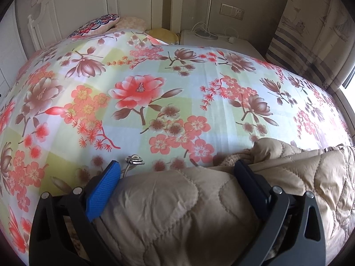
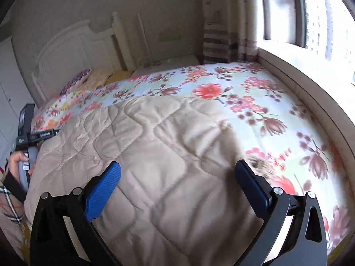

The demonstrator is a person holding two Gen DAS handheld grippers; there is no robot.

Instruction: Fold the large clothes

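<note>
A beige quilted coat [image 2: 155,144] lies spread on the floral bed sheet [image 2: 266,115]. In the left wrist view the coat [image 1: 177,210] fills the near edge, with a knit collar part [image 1: 230,159] and a metal zipper pull [image 1: 134,160] poking out onto the sheet [image 1: 155,77]. My left gripper [image 1: 177,175] is open, its blue pads [image 1: 102,195] wide apart over the coat with nothing pinched. My right gripper [image 2: 177,175] is also open above the coat's near right part. The left gripper's body [image 2: 28,133] shows at the coat's far left, held by a hand [image 2: 16,161].
Pillows [image 1: 99,24] lie by the white headboard [image 2: 73,51]. A white nightstand [image 1: 217,41] with cables stands at the bed's far corner under a wall socket [image 1: 231,11]. A striped curtain [image 2: 226,46] and bright window [image 2: 321,22] run along the bed's right side.
</note>
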